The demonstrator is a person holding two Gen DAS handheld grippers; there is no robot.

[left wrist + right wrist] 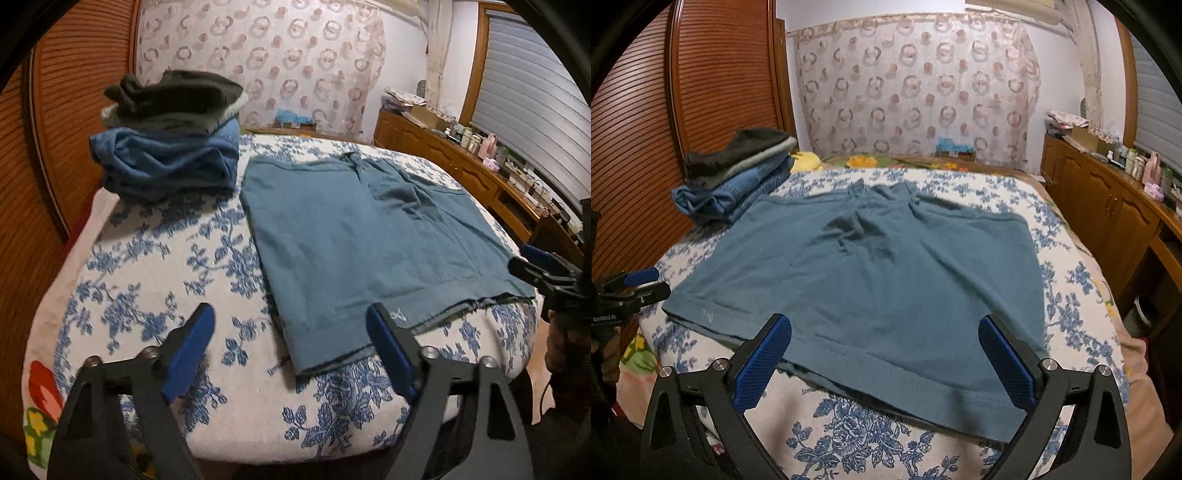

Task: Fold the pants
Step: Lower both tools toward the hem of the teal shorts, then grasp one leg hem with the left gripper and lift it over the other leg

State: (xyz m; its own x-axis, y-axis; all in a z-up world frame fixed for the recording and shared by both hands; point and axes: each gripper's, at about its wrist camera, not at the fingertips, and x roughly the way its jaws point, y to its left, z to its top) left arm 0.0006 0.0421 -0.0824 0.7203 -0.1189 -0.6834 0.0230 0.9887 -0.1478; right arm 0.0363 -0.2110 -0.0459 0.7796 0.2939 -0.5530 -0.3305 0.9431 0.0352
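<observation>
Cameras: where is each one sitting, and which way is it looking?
Left wrist view: on the left gripper over the bed's near left corner, facing the teal pants; the right gripper shows at the right edge.
Right wrist view: on the right gripper at the pants' near hem, with the left gripper at the left edge.
Both share the pants, the folded clothes pile and the patterned curtain.

Each gripper, the left gripper (290,343) and the right gripper (884,354), has black angular arms with silver screw heads at the joints. Its fingers (762,363) carry blue dimpled pads. White lettering marks the black body at the right-wrist view's left edge.
</observation>
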